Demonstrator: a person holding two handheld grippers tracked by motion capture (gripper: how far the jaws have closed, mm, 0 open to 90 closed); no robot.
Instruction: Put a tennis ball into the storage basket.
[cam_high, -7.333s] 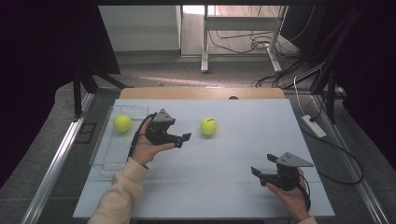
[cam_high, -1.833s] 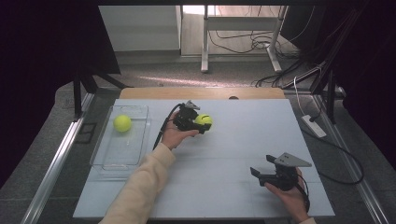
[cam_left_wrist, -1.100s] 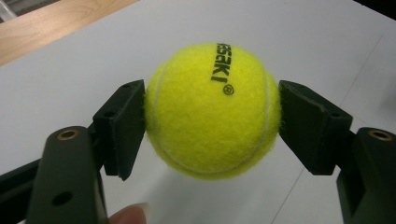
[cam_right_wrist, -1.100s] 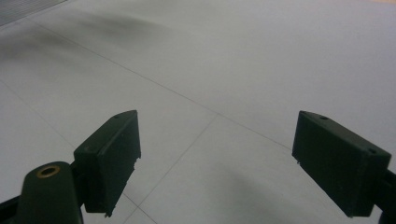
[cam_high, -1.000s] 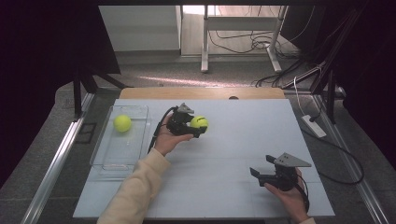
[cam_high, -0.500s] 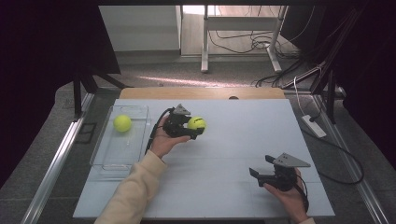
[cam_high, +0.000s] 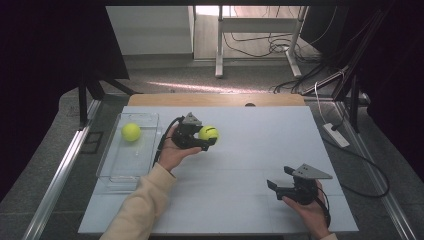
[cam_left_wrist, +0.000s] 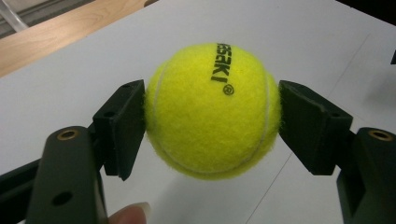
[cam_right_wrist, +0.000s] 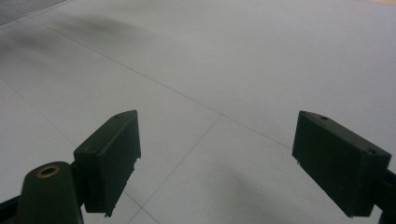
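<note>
A white table (cam_high: 230, 200) is seen from above, with a strip of bare wood along its far edge. At the left side a clear plastic tray (cam_high: 116, 172) is set on the table, and a yellow-green tennis ball (cam_high: 131, 132) is lying in the tray's far end.

Just to the right of the tray, the left gripper (cam_high: 206, 140) is held in a hand with a pale yellow sleeve. Its jaws are pointed toward the right and are clamped on a second tennis ball (cam_high: 208, 133), which is held above the table between the tray and the table's middle. In the left gripper view this held tennis ball (cam_left_wrist: 212, 109) is pressed on both sides by the black pads (cam_left_wrist: 123, 123), with the white table behind it. Being round, the ball has no long axis; its direction can be read only from the black printed lettering, which is turned toward the upper right of that view and runs slantwise downward, with a curved white seam at each side. A fingertip is seen at the bottom edge.

Well apart, near the table's front right, the right gripper (cam_high: 274, 186) is held low in the other hand, pointed left. In the right gripper view its jaws are spread wide with nothing between them, above the bare white table.
</note>
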